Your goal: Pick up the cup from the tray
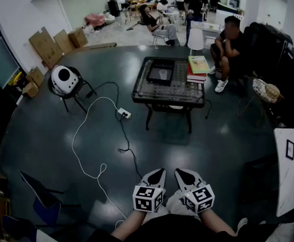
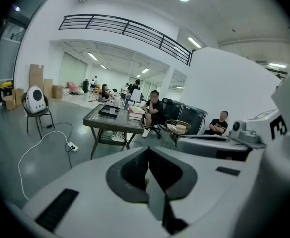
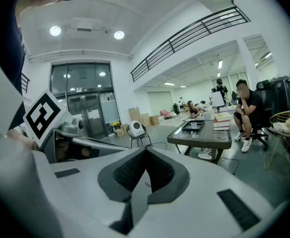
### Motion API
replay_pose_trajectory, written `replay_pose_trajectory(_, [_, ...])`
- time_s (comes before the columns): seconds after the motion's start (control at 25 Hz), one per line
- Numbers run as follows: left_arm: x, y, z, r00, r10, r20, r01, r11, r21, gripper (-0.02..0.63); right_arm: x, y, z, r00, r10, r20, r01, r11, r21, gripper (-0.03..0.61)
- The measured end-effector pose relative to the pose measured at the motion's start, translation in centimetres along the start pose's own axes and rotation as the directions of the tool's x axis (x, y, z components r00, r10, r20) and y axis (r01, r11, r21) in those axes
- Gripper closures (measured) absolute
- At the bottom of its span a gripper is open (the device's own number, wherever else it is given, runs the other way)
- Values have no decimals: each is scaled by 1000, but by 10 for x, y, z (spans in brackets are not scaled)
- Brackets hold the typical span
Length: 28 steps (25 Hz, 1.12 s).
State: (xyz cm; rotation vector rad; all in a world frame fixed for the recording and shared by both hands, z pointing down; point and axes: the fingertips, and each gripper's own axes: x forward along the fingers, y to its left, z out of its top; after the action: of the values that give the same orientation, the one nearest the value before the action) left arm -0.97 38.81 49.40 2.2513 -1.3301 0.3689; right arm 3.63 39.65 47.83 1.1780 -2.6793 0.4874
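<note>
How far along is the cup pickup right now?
Done: nothing yet. The cup sits in the tray on the table, far ahead. In hand: nothing. The left tongs and right tongs are both shut and empty. Left: walk to the table, open one pair, close on the cup and lift it.

The left gripper (image 1: 157,174) and the right gripper (image 1: 183,174) sit side by side close to the body, pointing forward, each with its jaws pressed together on nothing, bare forearms (image 1: 131,227) behind them.
</note>
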Motion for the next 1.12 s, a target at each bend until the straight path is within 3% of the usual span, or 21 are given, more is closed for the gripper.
replay_pose_trajectory(0.36, [-37, -2, -32, 1000, -7, -1, 7, 1000, -19, 601, -18, 43, -26, 1000, 6, -22, -7, 999, -39, 566])
replay_pose_trajectory(0.88, [-51, 14, -33, 1000, -20, -4, 20, 1000, -5, 601, -14, 70, -31, 1000, 17, -23, -17, 1000, -10, 566])
replay_pose_trajectory(1.12, [-44, 27, -29, 1000, -11, -1, 11, 999, -37, 601, -1, 69, -25, 999, 33, -35, -34, 999, -27, 566])
